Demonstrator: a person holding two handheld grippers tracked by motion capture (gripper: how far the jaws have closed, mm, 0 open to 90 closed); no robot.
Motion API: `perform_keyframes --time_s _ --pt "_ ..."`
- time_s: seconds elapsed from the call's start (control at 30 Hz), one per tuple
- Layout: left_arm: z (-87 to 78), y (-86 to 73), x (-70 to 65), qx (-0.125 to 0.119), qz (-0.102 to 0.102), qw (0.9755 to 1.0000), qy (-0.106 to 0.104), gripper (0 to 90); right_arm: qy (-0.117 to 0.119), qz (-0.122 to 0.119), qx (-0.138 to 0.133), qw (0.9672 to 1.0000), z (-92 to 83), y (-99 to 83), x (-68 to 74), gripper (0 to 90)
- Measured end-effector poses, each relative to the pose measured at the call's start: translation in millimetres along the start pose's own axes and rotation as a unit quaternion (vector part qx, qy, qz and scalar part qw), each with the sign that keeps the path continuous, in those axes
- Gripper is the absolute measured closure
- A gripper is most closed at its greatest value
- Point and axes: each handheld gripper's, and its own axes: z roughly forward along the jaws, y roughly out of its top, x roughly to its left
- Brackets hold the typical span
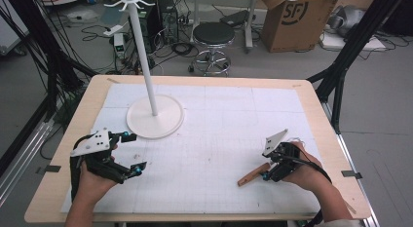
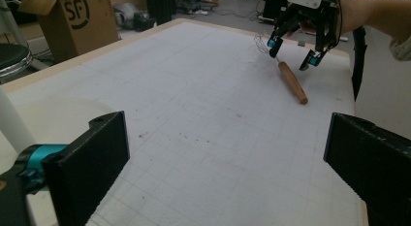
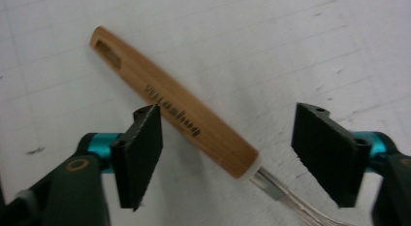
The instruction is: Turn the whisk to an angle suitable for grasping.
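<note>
A utensil with a light wooden handle (image 1: 253, 174) (image 2: 292, 82) (image 3: 179, 107) lies flat on the white gridded mat at the front right. Thin metal wires (image 3: 286, 199) run out of its ferrule end. My right gripper (image 1: 269, 164) (image 2: 291, 52) (image 3: 228, 124) hovers over it, pointing down. Its jaws stand apart on either side of the handle's wire end, and the pads do not press on it. At the front left, my left gripper (image 1: 134, 152) (image 2: 228, 138) rests open with nothing between its fingers. It points across the mat toward the utensil.
A white rack with a round base (image 1: 155, 117) and a tall pole (image 1: 141, 47) stands at the back left of the mat, just beyond the left gripper. Past the wooden table edge (image 1: 204, 80) are a stool (image 1: 213, 37), a cardboard box (image 1: 297, 20) and black frame legs.
</note>
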Motion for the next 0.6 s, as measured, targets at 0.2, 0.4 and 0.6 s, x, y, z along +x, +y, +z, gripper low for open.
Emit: perform_keyframes --time_s 0.2,0.4,0.6 --pt "1.2 0.4 -0.9 0.003 0.003 1.0 -0.001 3.0 0.009 -0.023 0.031 0.9992 10.7 4.3 2.7 39.2" --pt "3.2 -0.8 -0.6 0.006 0.001 1.0 -0.005 3.1 0.006 -0.05 0.057 0.9971 18.5 7.6 5.4 39.0" --pt "4.4 -0.7 -1.1 0.006 0.001 1.0 -0.007 3.1 -0.013 -0.066 0.064 0.9957 18.0 10.5 7.5 50.0"
